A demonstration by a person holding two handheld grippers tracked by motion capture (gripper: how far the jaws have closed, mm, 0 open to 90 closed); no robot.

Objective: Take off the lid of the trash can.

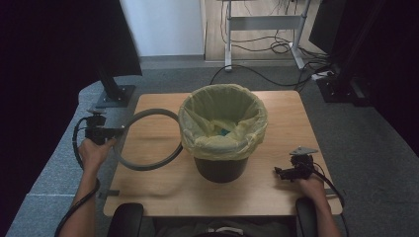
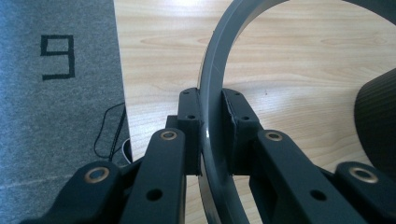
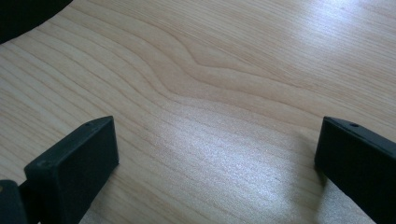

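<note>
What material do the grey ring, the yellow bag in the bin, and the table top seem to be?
Grey ring: likely rigid plastic, smooth with a slight sheen; it keeps its shape in the left gripper.
Yellow bag: thin plastic film, wrinkled and faintly translucent, folded over the bin's rim.
Table top: light wood or wood-look laminate, with visible grain and a matte finish; which one is unclear.

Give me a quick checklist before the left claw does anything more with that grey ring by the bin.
1. Left claw grip on the grey ring: jaws closed on the band, ok.
2. Ring free of the bin: it runs close against the liner; contact cannot tell.
3. Liner folded over the rim all round: ok.
4. Right claw out of the way: open over bare table, ok.
5. Ring resting on the table or lifted: cannot tell.
</note>
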